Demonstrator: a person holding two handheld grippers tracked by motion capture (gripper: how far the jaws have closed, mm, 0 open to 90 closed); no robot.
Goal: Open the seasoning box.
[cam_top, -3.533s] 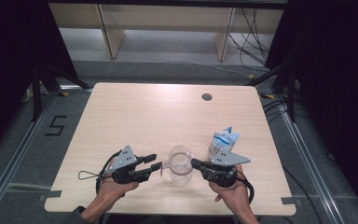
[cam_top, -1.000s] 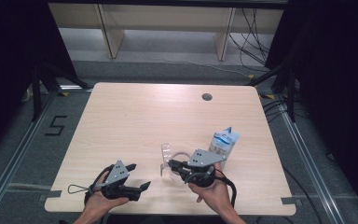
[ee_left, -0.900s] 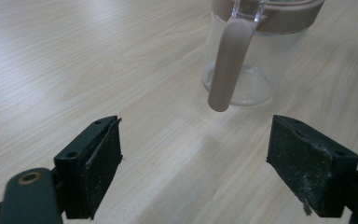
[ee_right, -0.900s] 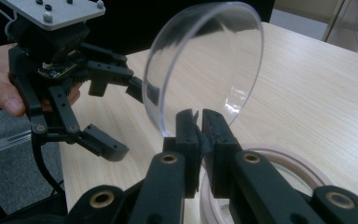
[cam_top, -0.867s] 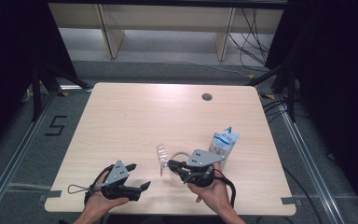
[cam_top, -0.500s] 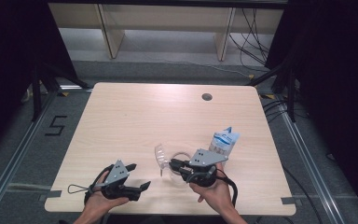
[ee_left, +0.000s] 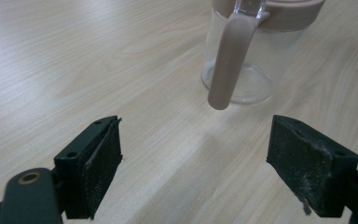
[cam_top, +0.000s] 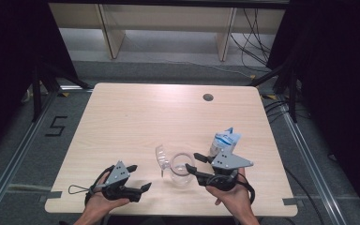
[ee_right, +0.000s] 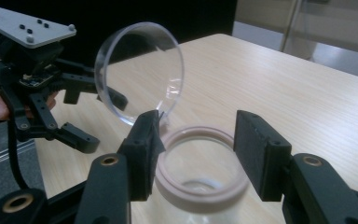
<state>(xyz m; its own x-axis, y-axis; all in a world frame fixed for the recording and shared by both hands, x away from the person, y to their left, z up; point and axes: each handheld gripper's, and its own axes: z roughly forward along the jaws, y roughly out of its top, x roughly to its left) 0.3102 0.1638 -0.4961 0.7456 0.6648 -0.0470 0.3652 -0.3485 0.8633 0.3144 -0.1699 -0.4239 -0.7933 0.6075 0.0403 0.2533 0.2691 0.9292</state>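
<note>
Glass jar (cam_top: 182,169) with pinkish rim stands near the worktop (cam_top: 136,117) front edge, clear lid (cam_top: 161,157) flipped up. Right gripper (cam_top: 191,162) jaws apart, just opened, straddling the rim without pressing. Left gripper (cam_top: 138,177) jaws wide apart, empty, beside the jar.

This is looking like a lab recording rig: black curtains (cam_top: 9,70) are hanging at both sides, a bare wooden surface (cam_top: 136,117) is standing on grey floor (cam_top: 28,154) with tape marks (cam_top: 56,126), and cables (cam_top: 248,44) are trailing behind.
</note>
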